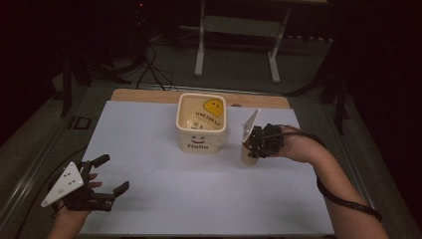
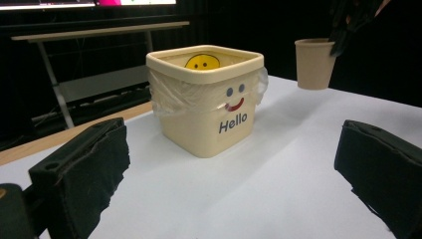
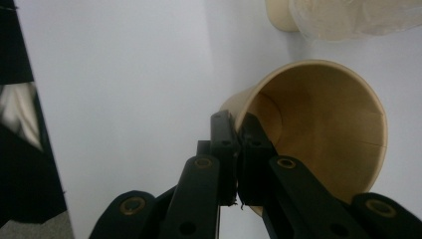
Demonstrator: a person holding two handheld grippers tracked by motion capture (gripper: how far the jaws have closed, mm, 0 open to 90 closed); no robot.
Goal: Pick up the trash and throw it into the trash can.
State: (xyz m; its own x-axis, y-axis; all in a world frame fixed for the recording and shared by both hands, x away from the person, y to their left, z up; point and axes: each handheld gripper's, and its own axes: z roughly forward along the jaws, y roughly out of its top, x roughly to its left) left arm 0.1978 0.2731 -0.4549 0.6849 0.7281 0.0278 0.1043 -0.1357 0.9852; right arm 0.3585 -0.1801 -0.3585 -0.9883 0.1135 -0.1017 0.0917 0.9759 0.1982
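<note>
My right gripper (image 1: 256,142) is shut on the rim of a tan paper cup (image 1: 247,153), one jaw inside the wall and one outside. In the right gripper view the cup (image 3: 323,129) opens toward the camera, pinched between the closed jaws of that gripper (image 3: 238,134). The left gripper view shows the cup (image 2: 313,63) hanging clear of the table to the right of a cream square bin (image 2: 206,107) marked "Hello". The bin (image 1: 201,122) has a plastic liner. My left gripper (image 1: 112,174) rests near the front left, open and with nothing between its jaws (image 2: 229,184).
A white sheet (image 1: 199,199) covers the table, with a wooden strip (image 1: 149,94) along the far edge. Behind it stand a metal frame (image 1: 239,30) and cables on the floor (image 1: 149,69). The bin's liner (image 3: 358,17) bulges over its side.
</note>
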